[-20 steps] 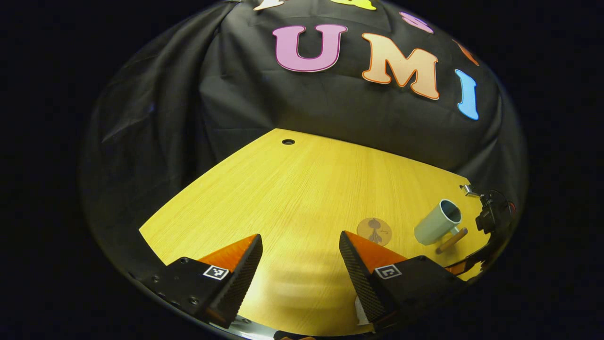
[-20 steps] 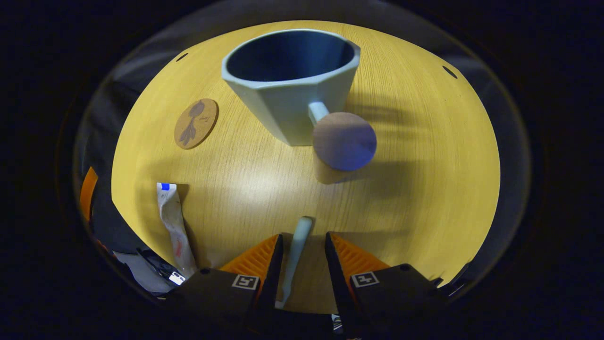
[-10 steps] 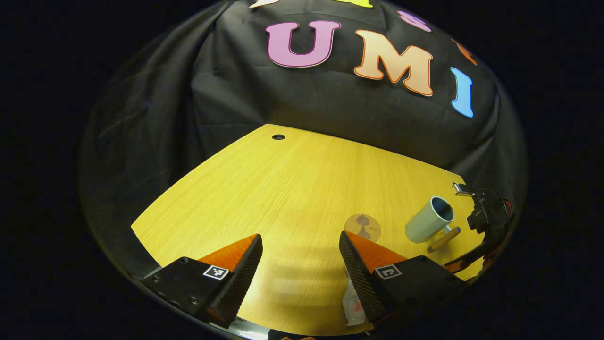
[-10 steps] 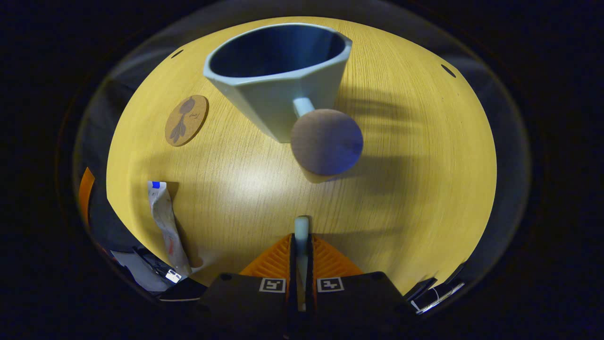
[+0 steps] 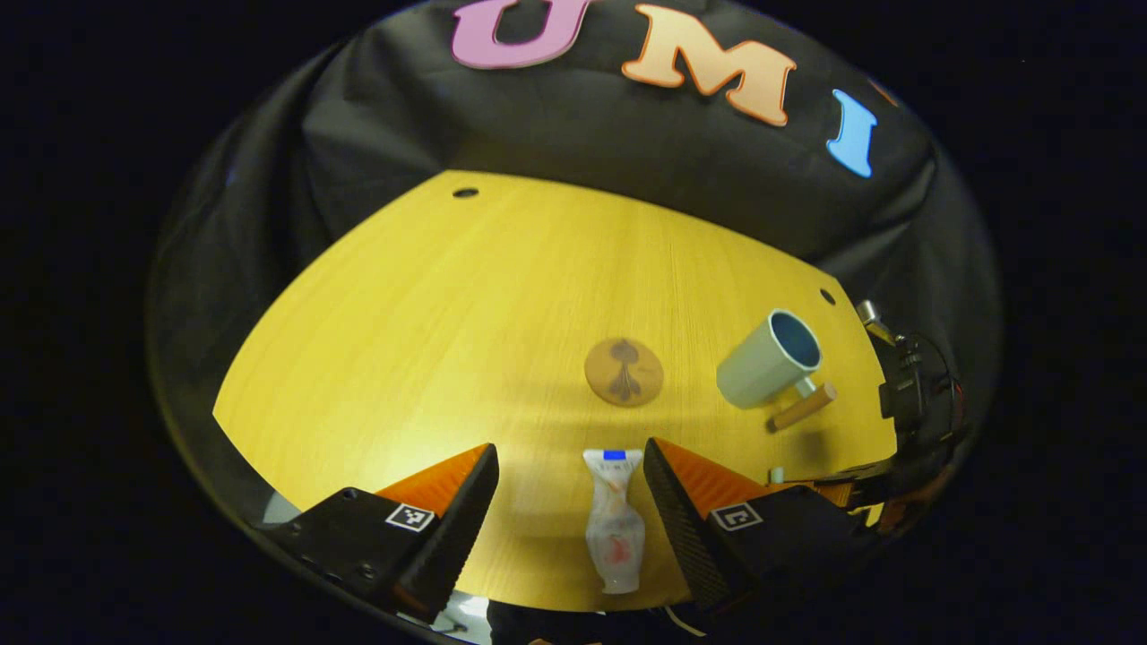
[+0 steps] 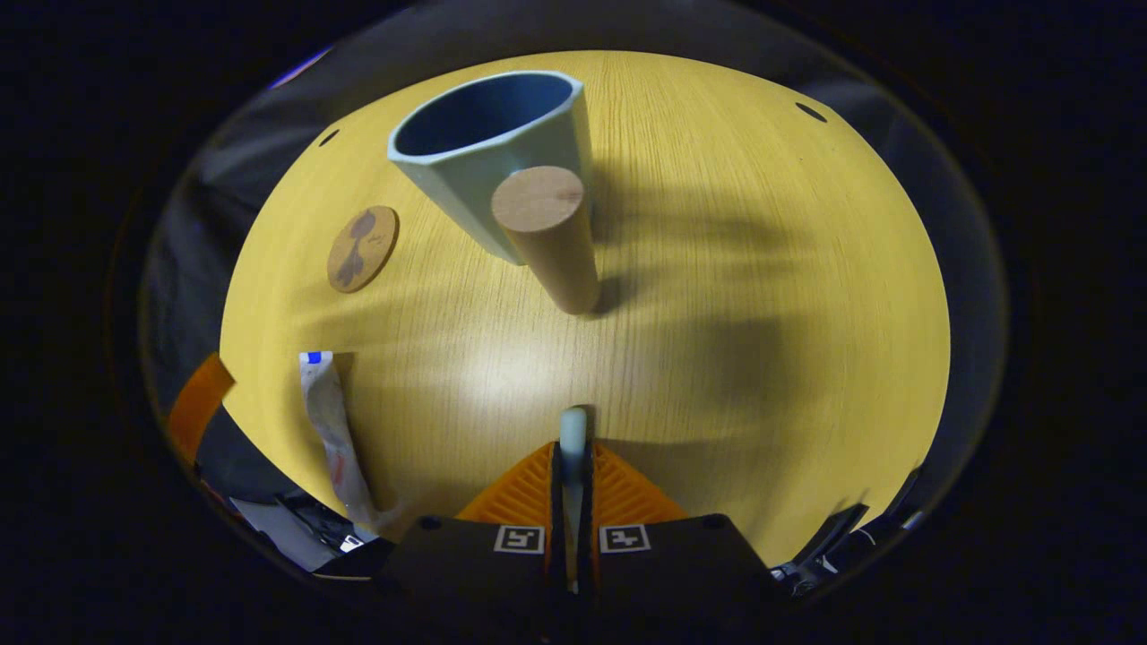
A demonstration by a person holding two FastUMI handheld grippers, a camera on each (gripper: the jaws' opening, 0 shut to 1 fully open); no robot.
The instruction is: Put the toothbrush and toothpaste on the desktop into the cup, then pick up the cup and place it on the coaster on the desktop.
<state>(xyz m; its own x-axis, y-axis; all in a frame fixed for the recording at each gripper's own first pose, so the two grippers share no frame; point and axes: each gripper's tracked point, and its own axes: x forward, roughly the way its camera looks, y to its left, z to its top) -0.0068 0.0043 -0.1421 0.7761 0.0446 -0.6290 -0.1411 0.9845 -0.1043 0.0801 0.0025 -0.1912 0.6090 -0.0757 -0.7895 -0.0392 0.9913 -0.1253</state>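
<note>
Two fingers of the right gripper (image 6: 572, 461) are clamped on the toothbrush (image 6: 572, 428) at 6 o'clock, bare desktop (image 6: 762, 269) beyond; the cup (image 6: 488, 143) stands at 11. Left gripper (image 5: 571, 493) jaws stand apart astride the toothpaste (image 5: 613, 520), near the desktop's front edge. Farther, the coaster (image 5: 624, 371) lies at 12, apart from the cup at 2.

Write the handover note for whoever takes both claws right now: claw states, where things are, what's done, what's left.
Right claw: shut on the toothbrush, near the desk, short of the cup.
Left claw: open, hovering over the toothpaste, not gripping it.
Cup: upright on the desk, empty as far as visible, handle toward the right claw.
Coaster: bare, left of the cup in the left gripper view.
Done: toothbrush gripped.
Left: toothbrush into cup, toothpaste into cup, cup onto coaster.
</note>
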